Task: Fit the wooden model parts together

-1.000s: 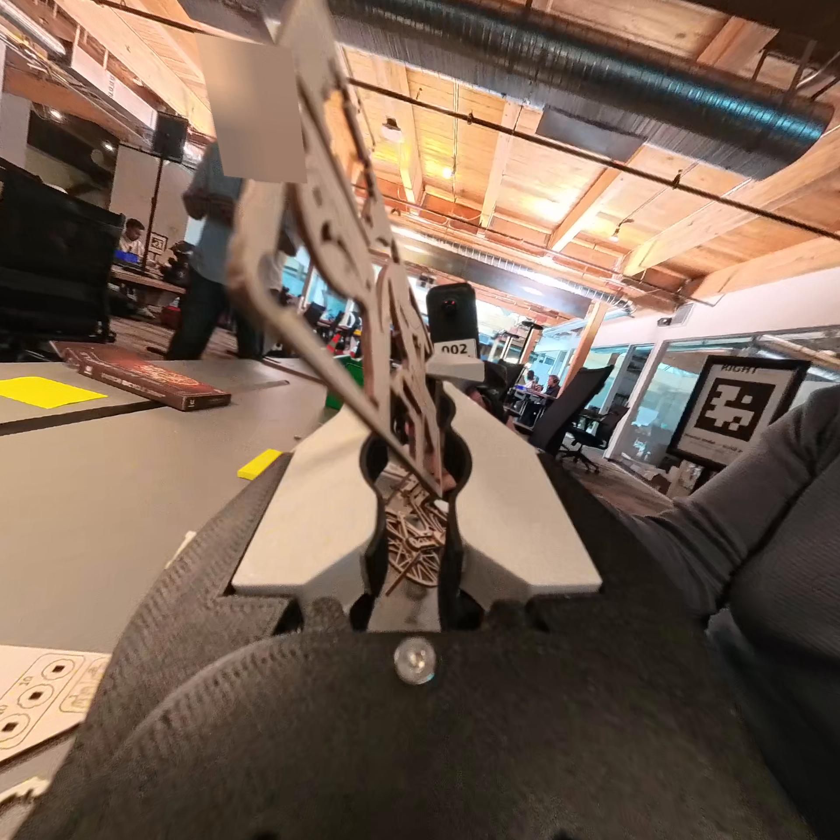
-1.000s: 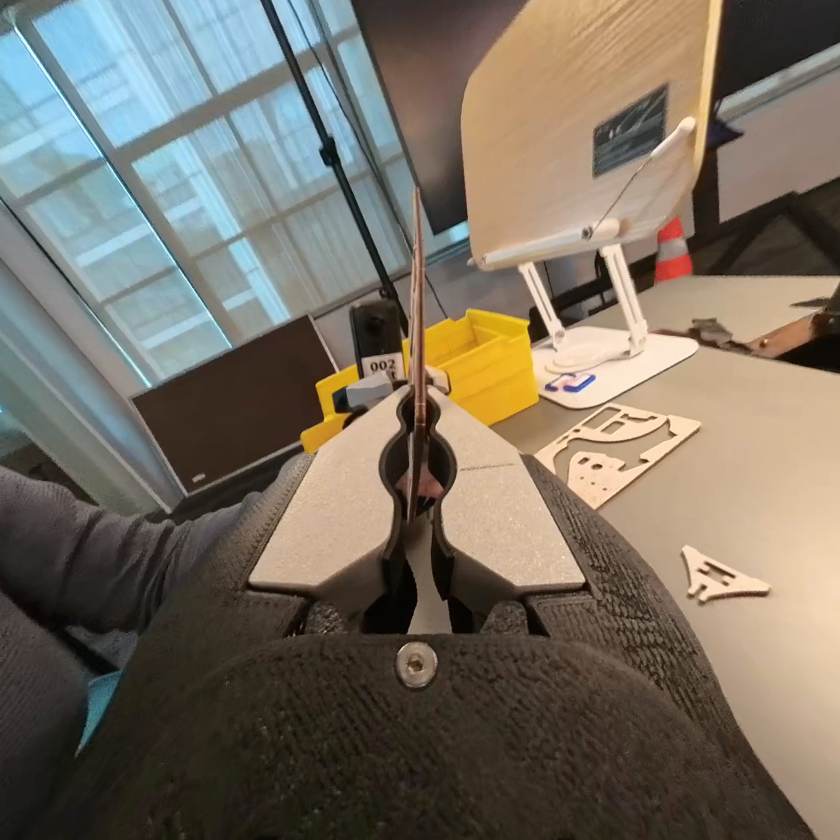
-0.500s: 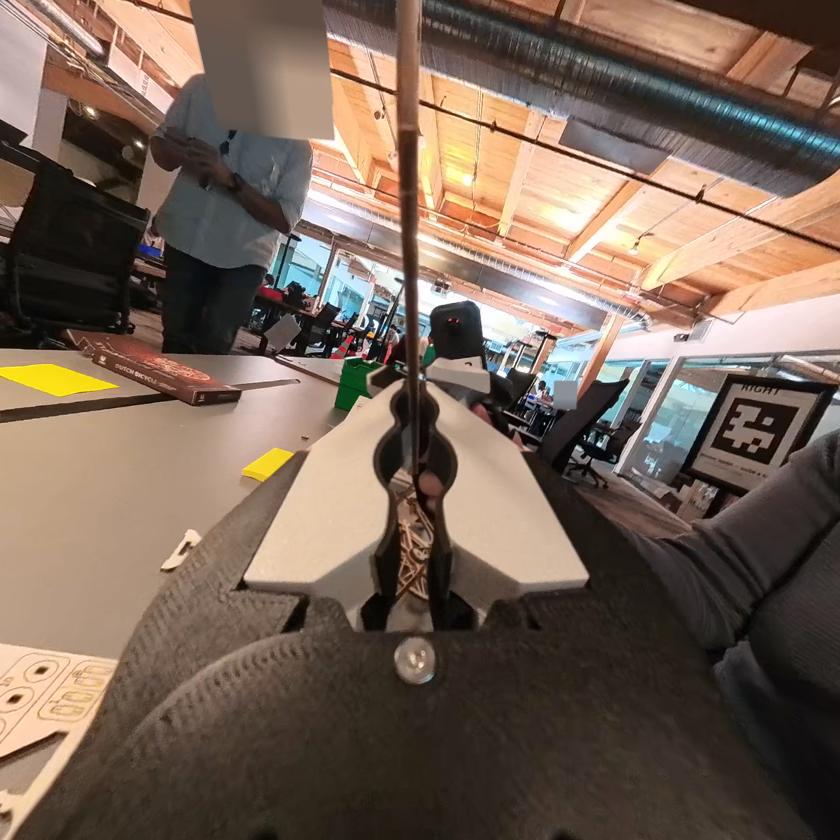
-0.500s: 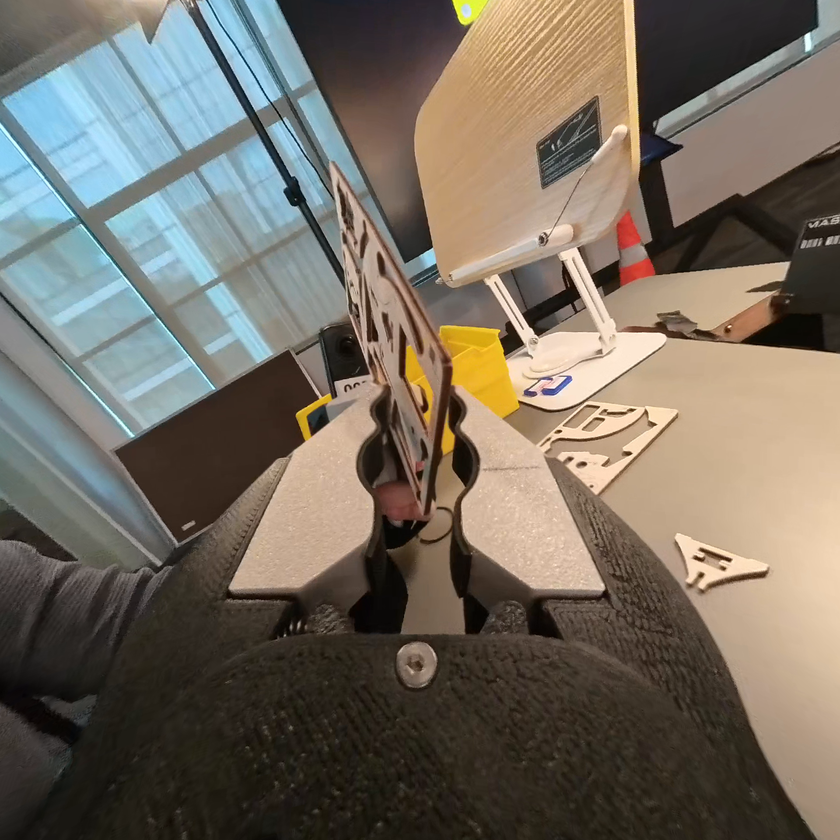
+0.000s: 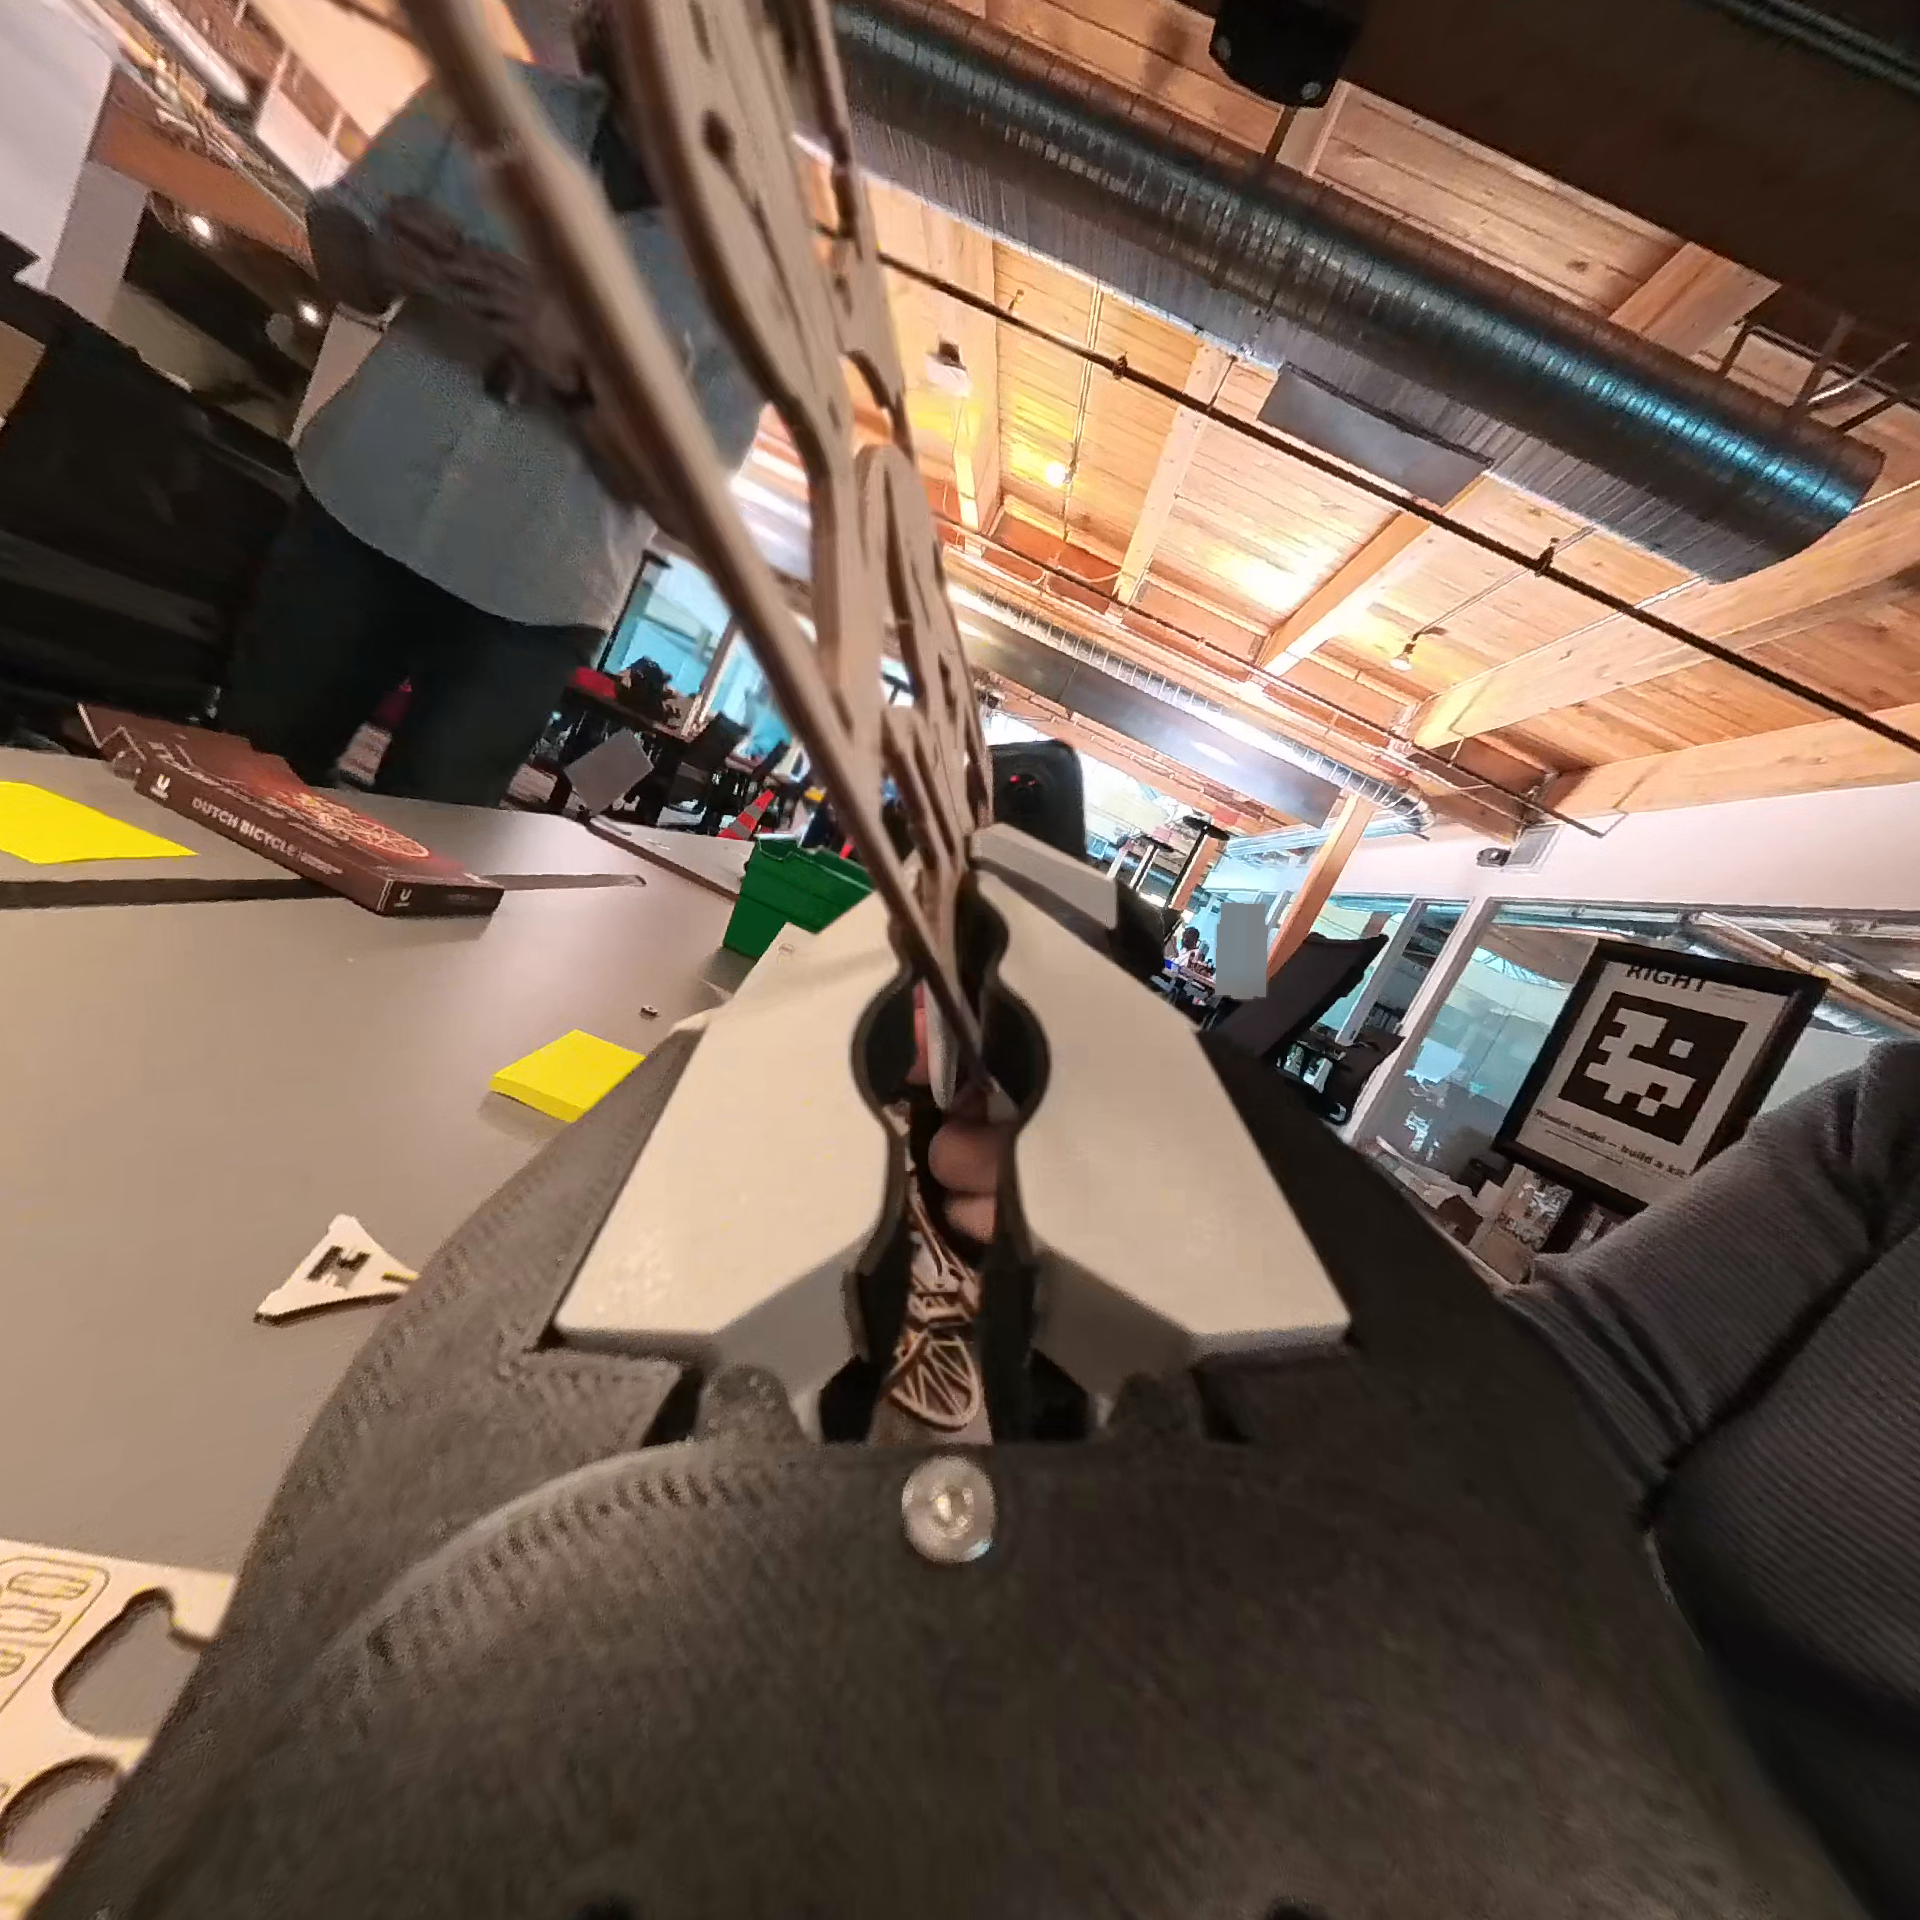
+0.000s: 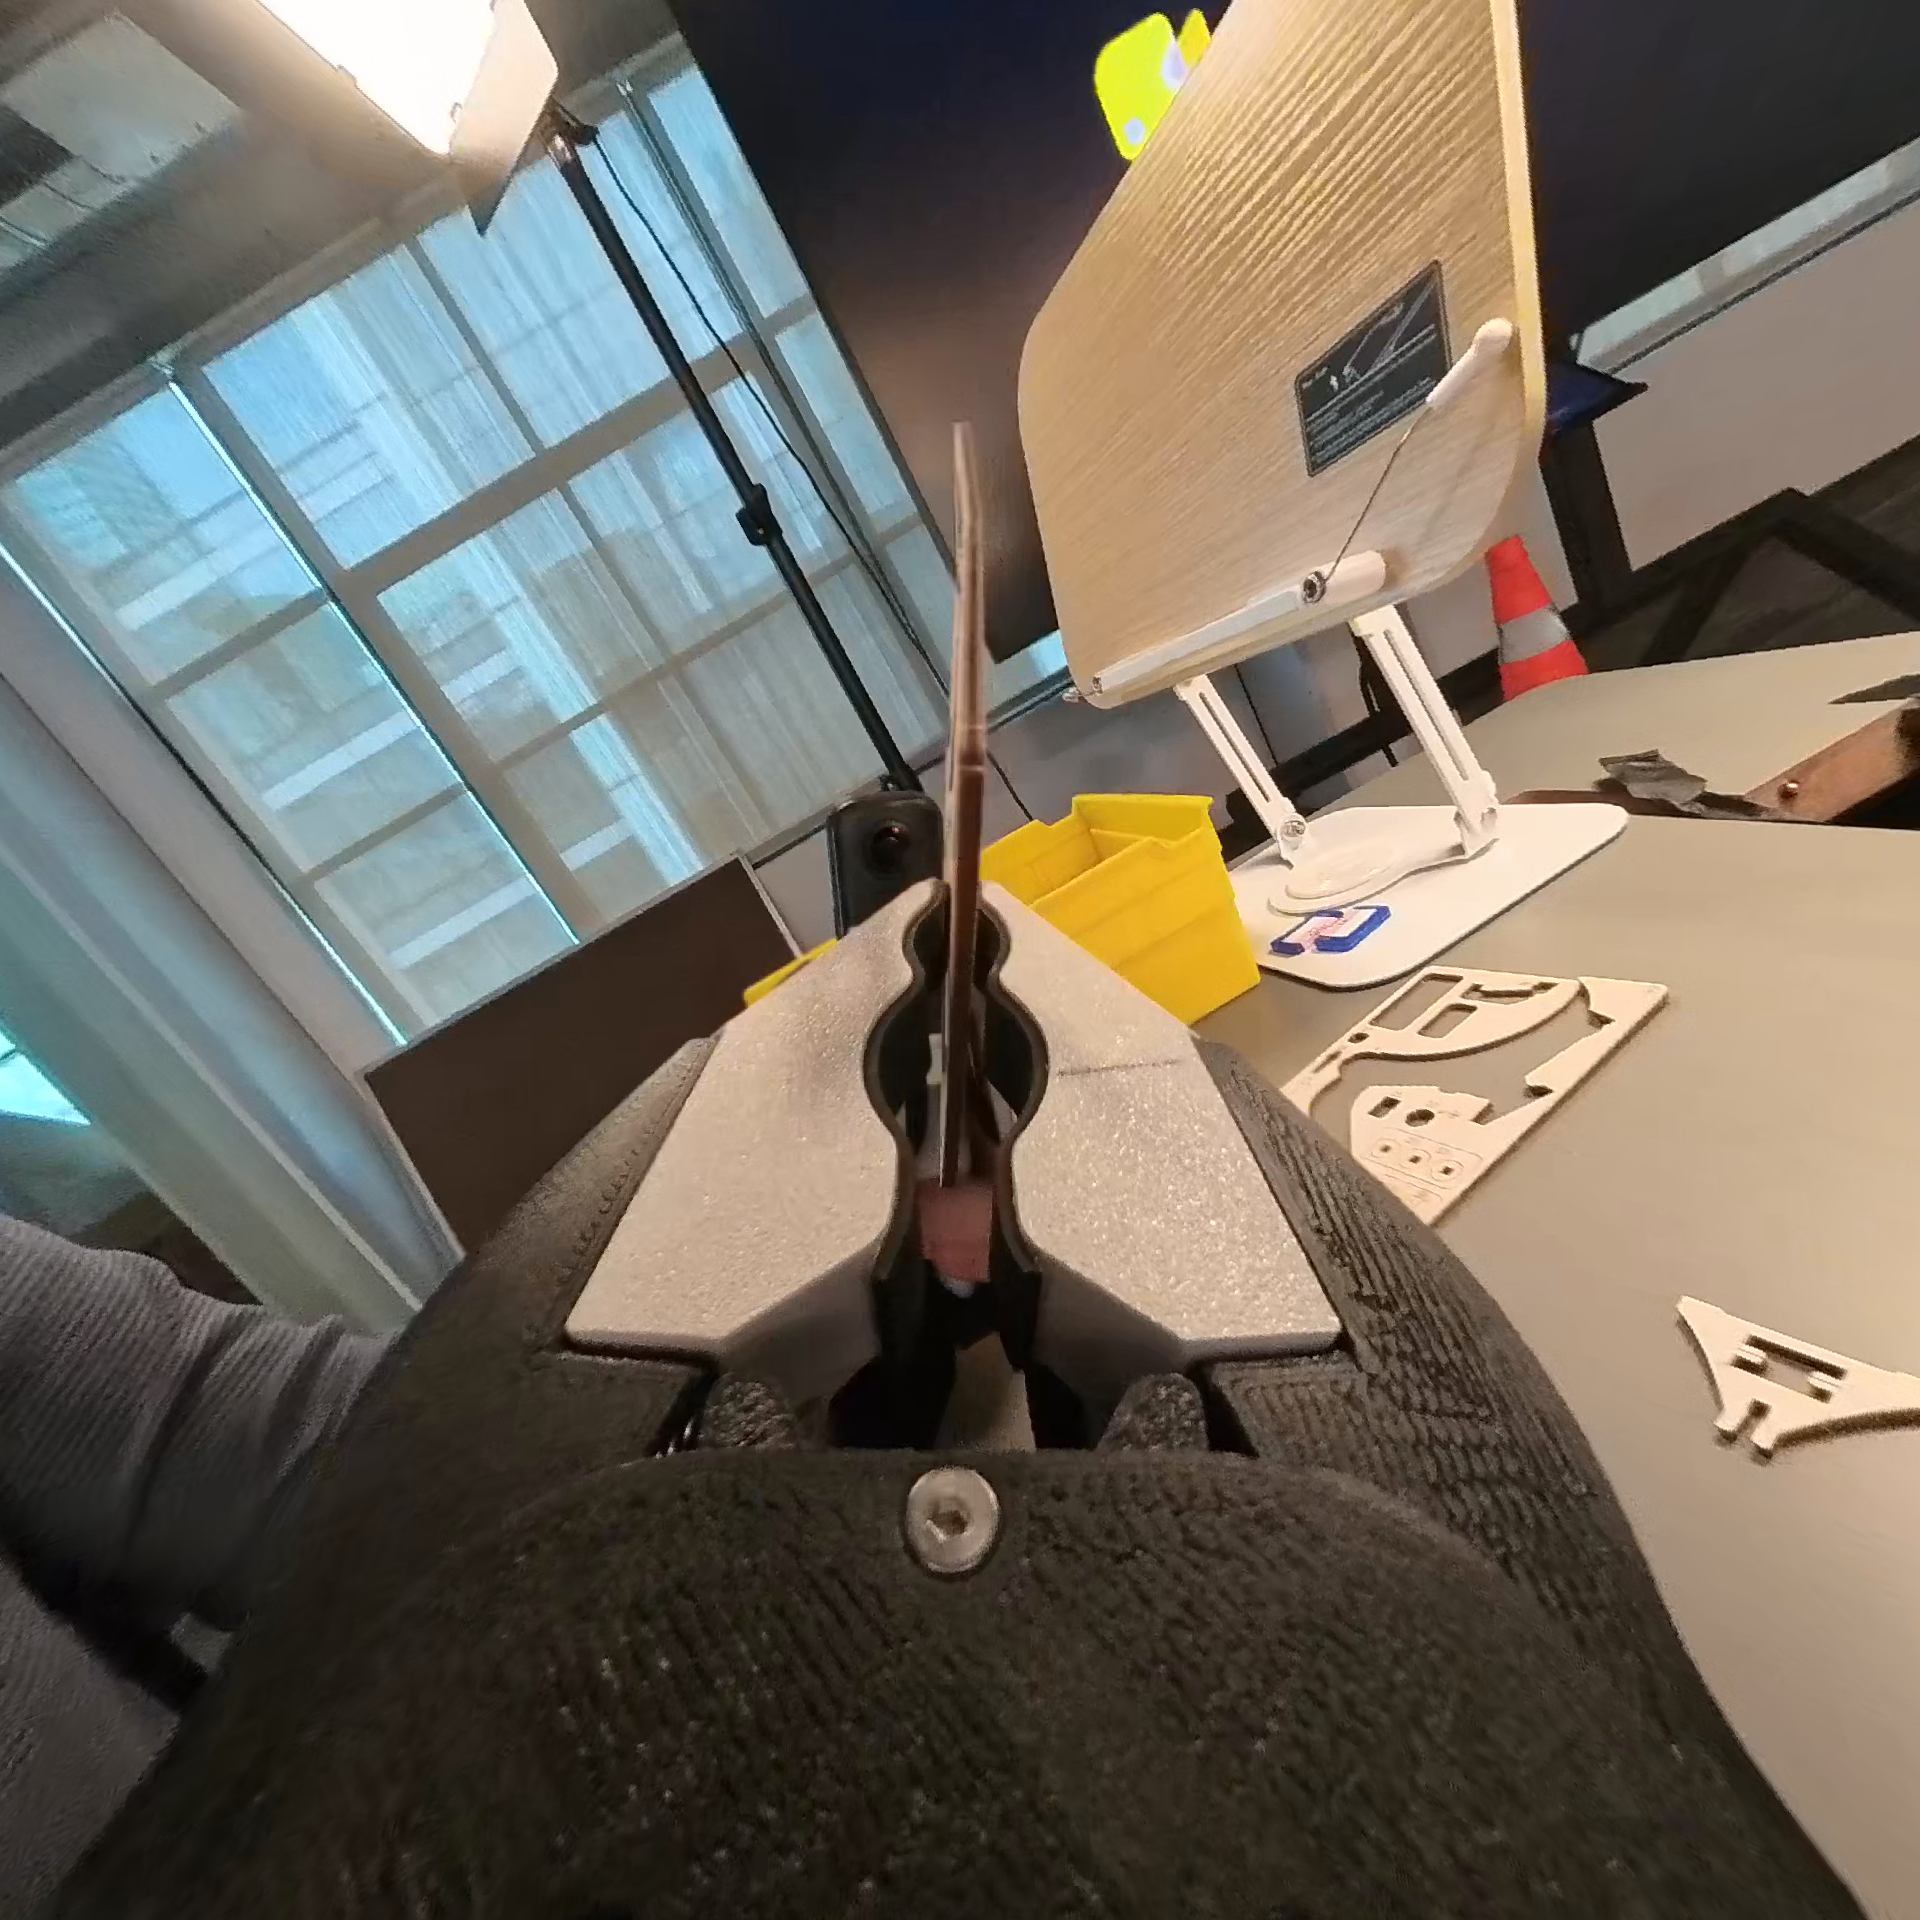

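- Wooden model sheet (image 5: 831,582): a thin laser-cut plywood panel with cut-out shapes, raised off the grey table (image 5: 312,1060) and pinched from two sides.
- Left gripper (image 5: 951,997): its grey fingers (image 5: 748,1174) are clamped on the panel's lower edge; the panel leans up and to the left from there, so its perforated face shows. A fingertip and a spoked wooden piece are visible low in the gap behind the jaws.
- Right gripper (image 6: 961,997): clenched on the same kind of panel (image 6: 966,665), seen edge-on and nearly upright; whether this is the very sheet the left one holds cannot be told for certain, though it looks so.
- Beside the right gripper, on the table: a small triangular wooden piece (image 6: 1808,1387) close by, and farther off a spent sheet frame (image 6: 1475,1070) with most parts already punched out.
- Beyond that frame: a yellow bin (image 6: 1132,904) and a tilted wooden book stand (image 6: 1299,343) on a white base.
- Left of the left gripper: the same sort of triangular piece (image 5: 332,1270), a yellow sticky pad (image 5: 566,1072), a dark kit box (image 5: 291,831), a green bin (image 5: 795,894); a person (image 5: 468,468) stands behind.
- Progress, as I judge it: early. Some parts are freed, but no two pieces appear joined; the sheet in hand still carries its parts, and the fitting remains to do.
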A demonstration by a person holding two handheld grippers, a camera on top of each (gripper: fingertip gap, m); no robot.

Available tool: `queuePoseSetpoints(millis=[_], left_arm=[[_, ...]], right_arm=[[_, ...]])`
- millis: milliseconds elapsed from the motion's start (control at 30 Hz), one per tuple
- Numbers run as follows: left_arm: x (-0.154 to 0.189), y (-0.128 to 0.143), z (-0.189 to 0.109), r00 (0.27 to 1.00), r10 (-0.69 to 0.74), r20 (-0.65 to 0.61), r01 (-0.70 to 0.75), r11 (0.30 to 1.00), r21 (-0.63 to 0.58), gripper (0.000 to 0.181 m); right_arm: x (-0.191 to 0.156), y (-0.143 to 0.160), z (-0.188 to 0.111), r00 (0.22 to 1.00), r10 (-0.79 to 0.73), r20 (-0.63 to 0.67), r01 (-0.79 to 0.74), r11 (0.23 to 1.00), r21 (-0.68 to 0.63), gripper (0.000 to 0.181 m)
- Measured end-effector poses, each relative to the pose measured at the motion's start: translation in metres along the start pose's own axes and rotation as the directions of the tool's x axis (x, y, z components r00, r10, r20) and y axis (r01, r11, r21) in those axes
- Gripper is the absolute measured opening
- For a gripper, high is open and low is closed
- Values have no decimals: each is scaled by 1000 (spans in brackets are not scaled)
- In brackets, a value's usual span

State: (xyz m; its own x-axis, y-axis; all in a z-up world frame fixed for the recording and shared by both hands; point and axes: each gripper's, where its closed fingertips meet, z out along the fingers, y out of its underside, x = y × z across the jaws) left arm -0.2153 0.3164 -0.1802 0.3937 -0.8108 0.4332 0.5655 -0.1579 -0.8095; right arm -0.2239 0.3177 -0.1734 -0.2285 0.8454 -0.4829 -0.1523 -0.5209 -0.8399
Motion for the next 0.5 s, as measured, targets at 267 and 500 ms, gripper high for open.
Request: queuePoseSetpoints(millis=[267,500], left_arm=[[-7,26,2,997,45,68,-29,974,-225,1],[-2,56,1,998,48,37,-28,906,-422,1]], right_arm=[[28,-20,-32,972,-130,-196,123,991,-45,44],[21,25,-31,984,-145,-106,99,930,-353,31]])
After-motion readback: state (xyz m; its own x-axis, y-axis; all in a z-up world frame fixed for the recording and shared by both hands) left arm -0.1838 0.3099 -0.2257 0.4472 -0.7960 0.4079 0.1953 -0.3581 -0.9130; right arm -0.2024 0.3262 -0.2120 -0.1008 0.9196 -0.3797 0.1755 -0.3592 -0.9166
